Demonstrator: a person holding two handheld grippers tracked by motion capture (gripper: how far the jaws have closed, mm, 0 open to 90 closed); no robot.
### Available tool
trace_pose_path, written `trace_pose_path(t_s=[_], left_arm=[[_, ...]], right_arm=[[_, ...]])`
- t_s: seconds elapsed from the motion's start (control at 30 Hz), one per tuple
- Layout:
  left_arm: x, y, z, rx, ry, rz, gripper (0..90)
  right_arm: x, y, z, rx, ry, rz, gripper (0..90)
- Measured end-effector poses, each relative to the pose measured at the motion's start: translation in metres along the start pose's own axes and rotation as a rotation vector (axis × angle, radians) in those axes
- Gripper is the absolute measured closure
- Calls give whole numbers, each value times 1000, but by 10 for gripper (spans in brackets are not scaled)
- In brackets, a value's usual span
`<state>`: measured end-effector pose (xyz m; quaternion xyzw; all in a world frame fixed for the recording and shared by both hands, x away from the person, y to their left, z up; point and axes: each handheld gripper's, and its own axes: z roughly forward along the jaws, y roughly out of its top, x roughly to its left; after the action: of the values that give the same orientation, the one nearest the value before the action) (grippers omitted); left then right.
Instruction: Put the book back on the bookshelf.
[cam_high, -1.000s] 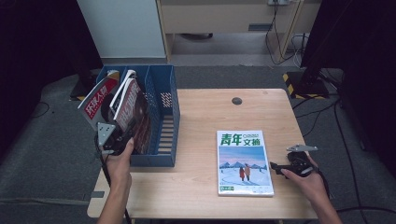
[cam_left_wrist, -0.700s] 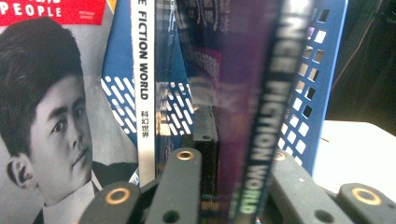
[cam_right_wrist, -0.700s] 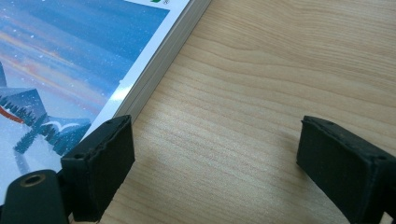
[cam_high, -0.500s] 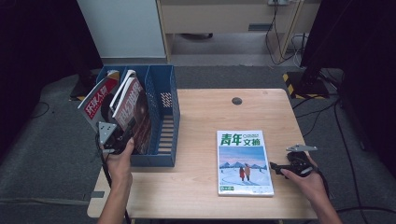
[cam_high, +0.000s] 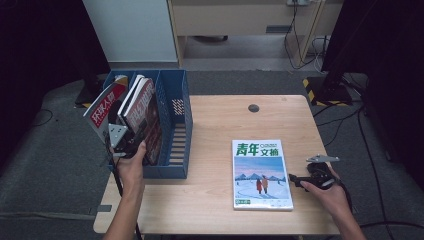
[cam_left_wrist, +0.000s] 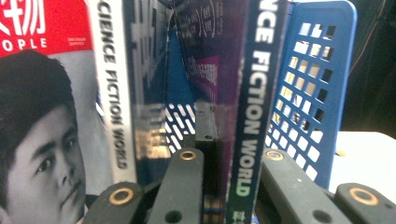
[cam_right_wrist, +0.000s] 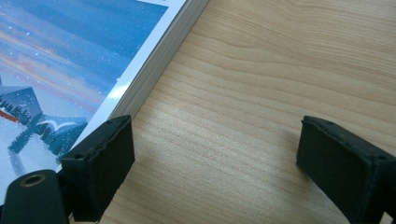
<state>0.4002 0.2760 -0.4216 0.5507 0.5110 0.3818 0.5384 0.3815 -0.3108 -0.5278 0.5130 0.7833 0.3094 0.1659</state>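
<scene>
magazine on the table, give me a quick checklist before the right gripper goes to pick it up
1. Right gripper open: ok, its jaws stand wide apart in the right gripper view.
2. Magazine lying flat and free on the table: ok, nothing rests on it.
3. Jaws lined up on the magazine's edge: not ok, one jaw is at the edge, the other over bare wood.
4. Left gripper shut on the dark-spined magazine in the blue file rack: ok, its jaws clamp the spine.
5. Free slot in the rack: ok, the rightmost compartment looks empty.
6. Magazine thin enough for the jaws: ok, by the look of it.
</scene>
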Motion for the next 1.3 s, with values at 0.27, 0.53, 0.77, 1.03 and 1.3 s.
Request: trace_pose_path(t_s=[0.27,0.53,0.77,1.03,1.3], left_arm=[[2,-3,7,-13,13,-5,841],[3,-1,7,10,38,-20,839],[6,-4,4,12,24,-43,823],[8,-2,0,14,12,-48,805],[6,-2,-6,22,9,-48,712]], right_arm=[[0,0,0,0,0,5,115],[-1,-1,0,-4,0,4,115],[0,0,0,-4,1,3,114],[0,0,-1,-2,5,4,113],[1,0,-1,-3,9,5,111]])
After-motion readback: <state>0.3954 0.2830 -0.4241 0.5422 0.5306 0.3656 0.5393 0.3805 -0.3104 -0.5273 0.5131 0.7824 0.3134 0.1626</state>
